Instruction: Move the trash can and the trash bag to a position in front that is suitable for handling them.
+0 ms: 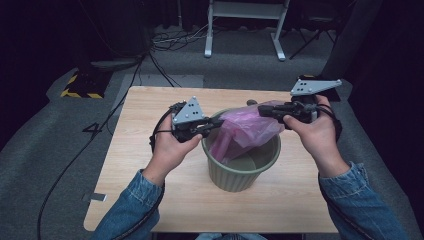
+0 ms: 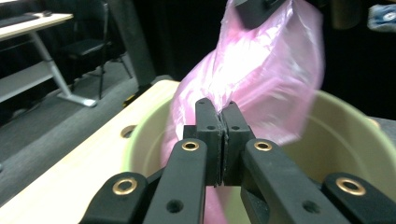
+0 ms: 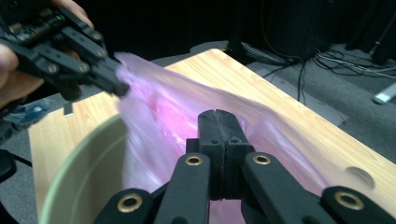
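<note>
A: What does the bag [image 1: 246, 127] look like?

B: Thin pink plastic, see-through and crinkled, bright where the light comes through it. It is stretched over the bin [image 1: 242, 172], its upper part pulled between the two grippers and its lower part hanging down inside the bin's left half.

A: Who holds it?

B: Both do. The left gripper [image 1: 216, 124] has its jaws pressed together on the bag's left edge; in the left gripper view the black pads [image 2: 209, 135] meet with the film pinched in the seam. The right gripper [image 1: 262, 109] is clamped the same way on the far right edge, and in the right gripper view the film spreads out past its closed jaws.

A: And the bin?

B: A pale green round tub with fine upright ribs on its outer wall and a smooth thick rim. It stands near the middle of the table [image 1: 135, 170], slightly right of centre.

A: The table?

B: Light wood grain, square-cornered, with a small round hole [image 3: 360, 175] in its top.

A: The grippers themselves?

B: Matte black linkages with brass-coloured pins, each topped by a grey three-cornered plate [image 1: 190, 111] dotted with small holes. The person wears denim sleeves [image 1: 132, 210].
</note>
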### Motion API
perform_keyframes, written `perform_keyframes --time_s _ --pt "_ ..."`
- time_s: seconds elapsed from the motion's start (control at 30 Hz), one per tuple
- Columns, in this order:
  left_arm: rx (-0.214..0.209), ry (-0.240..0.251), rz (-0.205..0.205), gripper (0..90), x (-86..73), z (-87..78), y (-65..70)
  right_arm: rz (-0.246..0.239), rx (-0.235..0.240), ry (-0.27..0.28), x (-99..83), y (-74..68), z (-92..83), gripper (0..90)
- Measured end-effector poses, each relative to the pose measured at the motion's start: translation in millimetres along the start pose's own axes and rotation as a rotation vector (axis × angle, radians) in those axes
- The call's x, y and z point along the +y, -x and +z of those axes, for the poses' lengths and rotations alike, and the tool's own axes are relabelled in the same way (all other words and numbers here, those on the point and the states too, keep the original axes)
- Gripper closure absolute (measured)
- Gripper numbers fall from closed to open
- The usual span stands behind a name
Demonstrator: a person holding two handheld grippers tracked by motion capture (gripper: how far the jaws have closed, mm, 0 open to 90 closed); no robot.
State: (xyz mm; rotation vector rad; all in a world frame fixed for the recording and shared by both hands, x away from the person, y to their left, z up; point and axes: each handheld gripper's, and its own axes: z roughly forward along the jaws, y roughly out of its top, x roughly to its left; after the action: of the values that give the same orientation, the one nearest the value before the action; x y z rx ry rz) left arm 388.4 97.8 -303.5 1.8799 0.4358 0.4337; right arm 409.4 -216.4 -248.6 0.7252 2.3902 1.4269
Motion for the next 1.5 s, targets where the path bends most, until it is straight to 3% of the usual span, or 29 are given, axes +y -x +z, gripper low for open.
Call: perform_keyframes --time_s 0.2,0.53,0.67,0.83,0.93,1.0,1.13,1.3,1.37,1.43,1.5 --pt "0.061 -0.020 -0.046 88.9 -9.9 -13.5 -16.5 0.033 -0.041 -0.025 -13.4 16.0 -14.0 90.0" --pt "0.116 -0.049 -0.066 89.0 -20.0 -36.2 -24.9 0.103 -0.088 -0.057 -50.5 37.1 -45.0 90.0" --pt "0.108 -0.068 -0.047 88.9 -22.8 -38.9 -18.4 0.104 -0.093 -0.084 -64.2 35.1 -50.7 90.0" --pt "0.057 -0.062 -0.042 88.9 -28.3 -52.7 -2.8 0.092 -0.088 -0.105 -83.3 23.6 -59.3 90.0" --pt "0.072 -0.070 -0.039 89.0 -33.1 -64.8 2.6 0.076 -0.094 -0.106 -91.6 14.3 -66.7 90.0" --pt "0.060 -0.062 -0.062 89.1 -37.0 -69.2 2.7 0.073 -0.104 -0.106 -97.9 9.8 -73.2 90.0" --pt "0.061 -0.065 -0.062 89.1 -41.0 -71.3 4.2 0.092 -0.093 -0.111 -105.1 7.4 -77.3 90.0" --pt "0.092 -0.040 -0.099 88.8 -45.3 -79.1 -2.7 0.085 -0.107 -0.103 -107.9 4.0 -83.2 90.0" --pt "0.099 -0.032 -0.118 86.7 -46.5 -80.3 -5.3 0.102 -0.099 -0.099 -110.7 6.6 -83.5 90.0" --pt "0.084 -0.025 -0.105 84.1 -44.8 -78.7 -4.4 0.106 -0.092 -0.100 -112.9 6.2 -81.8 89.8" --pt "0.073 0.000 -0.081 72.4 -40.3 -75.7 -1.5 0.095 -0.081 -0.085 -111.7 1.7 -79.9 78.9"
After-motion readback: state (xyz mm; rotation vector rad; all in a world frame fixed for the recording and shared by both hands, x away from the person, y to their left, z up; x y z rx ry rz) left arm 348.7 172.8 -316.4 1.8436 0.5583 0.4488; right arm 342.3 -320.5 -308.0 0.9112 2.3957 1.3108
